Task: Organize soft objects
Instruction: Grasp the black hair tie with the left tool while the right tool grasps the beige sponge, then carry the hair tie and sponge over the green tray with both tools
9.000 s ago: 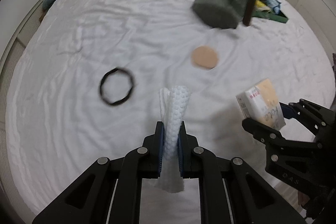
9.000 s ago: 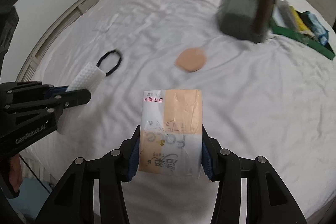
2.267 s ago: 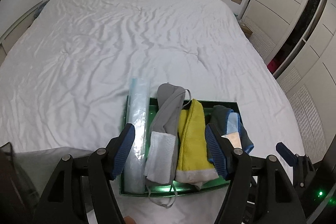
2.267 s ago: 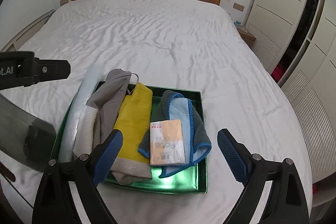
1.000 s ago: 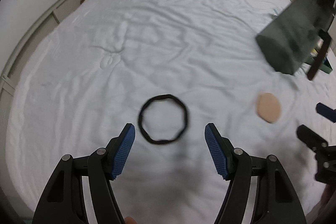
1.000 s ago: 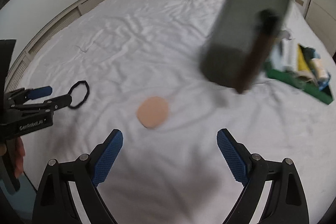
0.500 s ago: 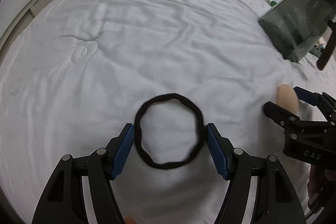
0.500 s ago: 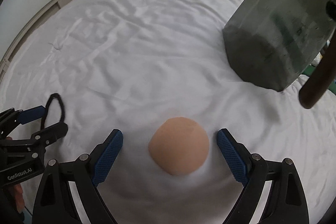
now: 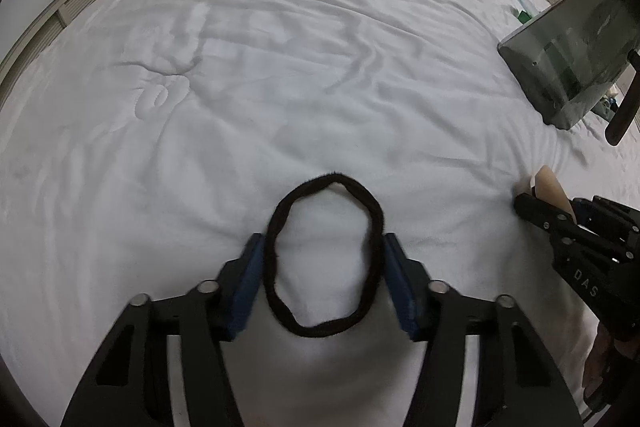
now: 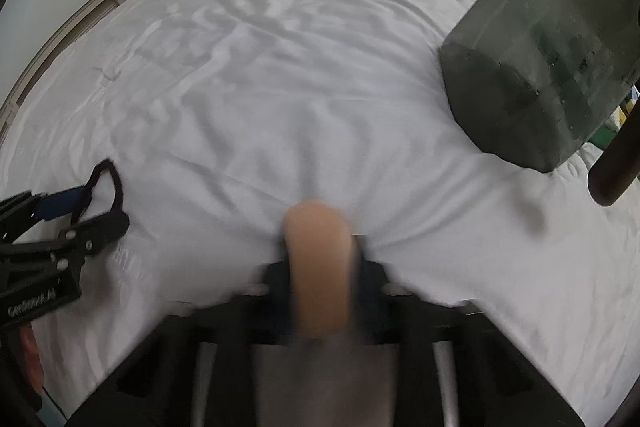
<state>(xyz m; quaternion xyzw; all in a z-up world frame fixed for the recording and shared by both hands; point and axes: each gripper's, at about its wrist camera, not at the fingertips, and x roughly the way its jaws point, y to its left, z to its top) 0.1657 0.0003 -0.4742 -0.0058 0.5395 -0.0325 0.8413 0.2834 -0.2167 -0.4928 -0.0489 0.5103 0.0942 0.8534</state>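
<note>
Step in hand, as judged: double pick-up from the bed [image 9: 280,75], both items headed for storage with the other soft goods.

Left side. Left claw [image 9: 322,259] down on the bedding, blue pads [image 9: 250,279] bracketing the black hair band [image 9: 376,227]; jaws just closing, band between them. Band squeezed from round into a tall oval, pads touching its flanks. Material: thin, fuzzy elastic loop, limp, lying flat on the sheet. Grip judged partial. Next move calls for further closing until both strands meet, then a straight lift; risk of the loop slipping out or of sheet being caught along with it.

Centre. White quilted cover, soft, creased, puckered toward each claw.

Right side. Right claw [image 10: 320,267] pressed together on the beige round pad [image 10: 316,251], pinched edge-on and standing up from the sheet; frame blurred, so depth of bite not readable. Pad smooth, matte, spongy-looking, disc-shaped. Cover bunched at the fingertips. Next move calls for a lift clear of the fabric.

Far right. Dark translucent container [image 10: 536,75], hard-walled, tilted at the frame edge, well apart from both items.
</note>
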